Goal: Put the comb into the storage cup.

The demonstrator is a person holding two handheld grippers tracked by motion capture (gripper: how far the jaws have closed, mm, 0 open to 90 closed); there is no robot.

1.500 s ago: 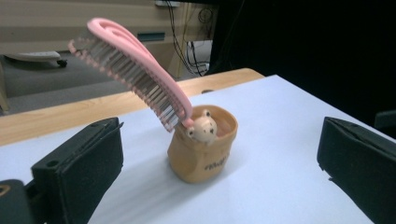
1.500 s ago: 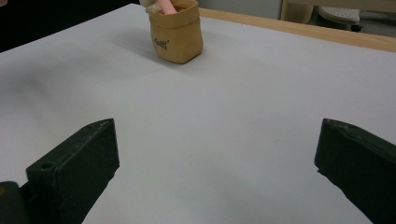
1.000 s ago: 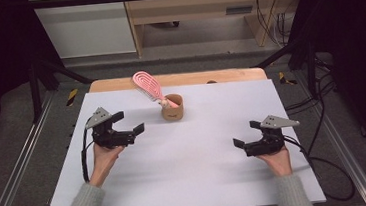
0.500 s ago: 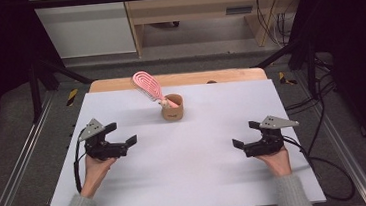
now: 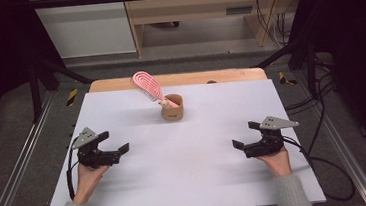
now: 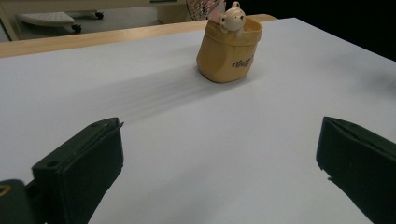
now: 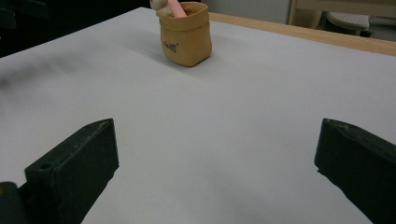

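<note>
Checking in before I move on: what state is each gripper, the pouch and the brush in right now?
left gripper: open, empty, low over the table.
right gripper: open, empty, low over the table.
tan pouch: upright, mouth open, apart from both grippers.
pink hairbrush: handle down in the pouch, head leaning out to the left in the high view.

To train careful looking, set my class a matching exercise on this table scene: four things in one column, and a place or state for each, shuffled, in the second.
Things:
1. pink hairbrush
2. tan pouch
3. left gripper
4. right gripper

Places or states:
A. open, low over the table's near right part
B. stands upright toward the far middle of the white table
C. open, low over the table's near left part
D. leans out of the container, head up and to the left

Pairs: 1-D, 2-B, 3-C, 4-A
</note>
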